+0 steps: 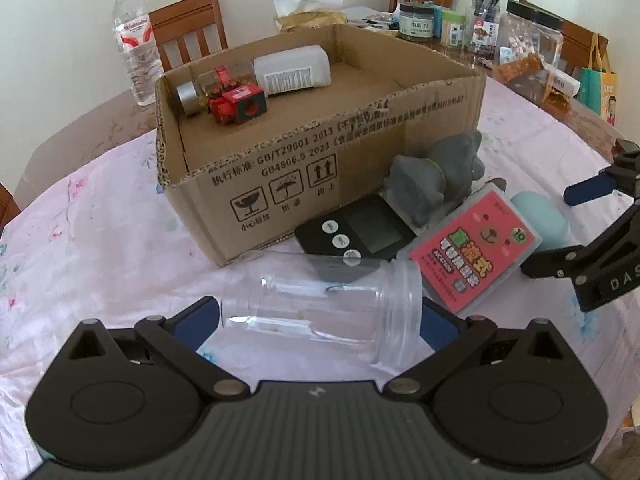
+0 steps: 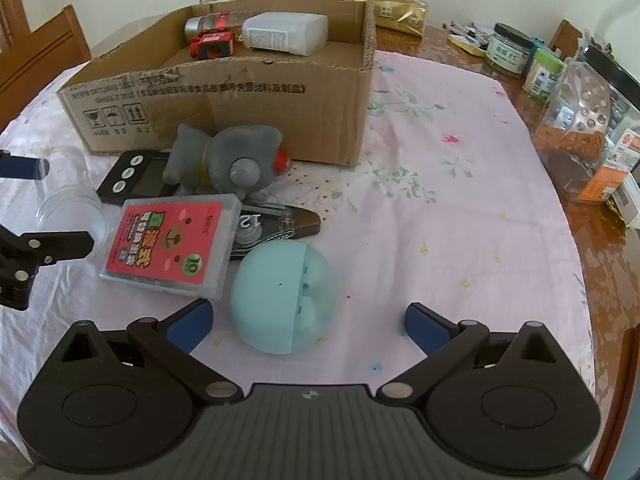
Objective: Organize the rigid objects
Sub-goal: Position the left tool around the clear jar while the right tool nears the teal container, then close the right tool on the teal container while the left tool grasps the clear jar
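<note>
Jar [image 1: 320, 308], lying sideways at lower centre, is being clamped by your left gripper [image 1: 320, 320] for boxing into the carton [image 1: 320, 140]; your right gripper [image 2: 308, 324] is hovering apart beside the blue case [image 2: 280, 292].

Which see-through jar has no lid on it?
The clear plastic jar lying on its side between the left gripper pads; its threaded mouth is open. The big clear jar at the table's far edge wears a black lid.
</note>
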